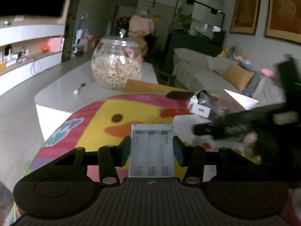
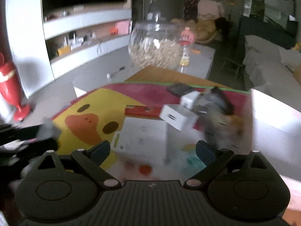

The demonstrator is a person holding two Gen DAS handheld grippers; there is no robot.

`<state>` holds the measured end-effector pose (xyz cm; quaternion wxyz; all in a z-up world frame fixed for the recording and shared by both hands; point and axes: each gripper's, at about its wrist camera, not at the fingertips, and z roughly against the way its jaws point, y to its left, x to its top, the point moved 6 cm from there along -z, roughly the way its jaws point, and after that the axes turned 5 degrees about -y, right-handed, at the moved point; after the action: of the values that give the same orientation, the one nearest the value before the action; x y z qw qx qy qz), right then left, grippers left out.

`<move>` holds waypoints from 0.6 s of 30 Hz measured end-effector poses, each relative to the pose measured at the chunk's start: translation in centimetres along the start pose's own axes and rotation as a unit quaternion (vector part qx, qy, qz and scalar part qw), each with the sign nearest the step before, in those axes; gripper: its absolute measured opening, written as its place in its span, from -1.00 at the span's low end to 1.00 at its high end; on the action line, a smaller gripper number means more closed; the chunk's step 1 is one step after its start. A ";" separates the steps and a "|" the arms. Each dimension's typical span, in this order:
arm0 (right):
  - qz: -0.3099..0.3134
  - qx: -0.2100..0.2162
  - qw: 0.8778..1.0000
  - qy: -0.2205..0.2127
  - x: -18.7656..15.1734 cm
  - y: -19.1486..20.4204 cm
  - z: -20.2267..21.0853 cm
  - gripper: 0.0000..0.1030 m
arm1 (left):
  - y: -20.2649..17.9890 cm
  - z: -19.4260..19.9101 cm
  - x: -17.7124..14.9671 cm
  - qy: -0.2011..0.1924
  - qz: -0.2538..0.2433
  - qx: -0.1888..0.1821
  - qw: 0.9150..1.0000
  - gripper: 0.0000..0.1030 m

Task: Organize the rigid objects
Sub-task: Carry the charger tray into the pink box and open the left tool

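My left gripper [image 1: 152, 151] is shut on a white three-cell battery holder [image 1: 151, 148] and holds it above the duck-print mat [image 1: 97, 116]. My right gripper [image 2: 152, 151] is open above a white box [image 2: 143, 137]; it shows blurred at the right of the left wrist view [image 1: 235, 124]. On the mat lie a white USB charger [image 2: 178, 117], a second white charger [image 2: 189, 98], a red flat piece [image 2: 143, 111], a black flat piece [image 2: 178, 89] and a dark crumpled bag [image 2: 216, 101].
A glass jar of nuts [image 1: 116, 66] and a spoon [image 1: 80, 88] are on the grey table beyond the mat. A white open container [image 2: 272, 109] stands at the right. A red object [image 2: 9, 86] is at the left. A sofa [image 1: 207, 69] lies behind.
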<state>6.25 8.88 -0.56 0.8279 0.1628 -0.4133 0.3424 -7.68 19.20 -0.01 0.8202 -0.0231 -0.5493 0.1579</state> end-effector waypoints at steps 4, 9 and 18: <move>-0.021 0.007 0.999 0.045 -0.1 -0.2 -3.0 0.79 | -0.1 0.2 -0.8 0.006 0.000 -0.016 1.000 0.02; -0.029 0.063 0.997 0.032 -0.8 0.4 1.0 0.34 | -1.9 0.3 -1.1 0.019 -0.020 -0.049 0.998 0.02; -0.060 -0.046 0.992 -0.102 -5.1 -5.9 17.6 0.33 | -11.0 2.0 -2.6 0.070 -0.123 -0.164 0.976 0.02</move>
<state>-1.88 -7.27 6.15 0.8069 0.1830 -0.5008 0.2543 -7.84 7.80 0.81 0.8547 -0.1001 -0.5078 -0.0386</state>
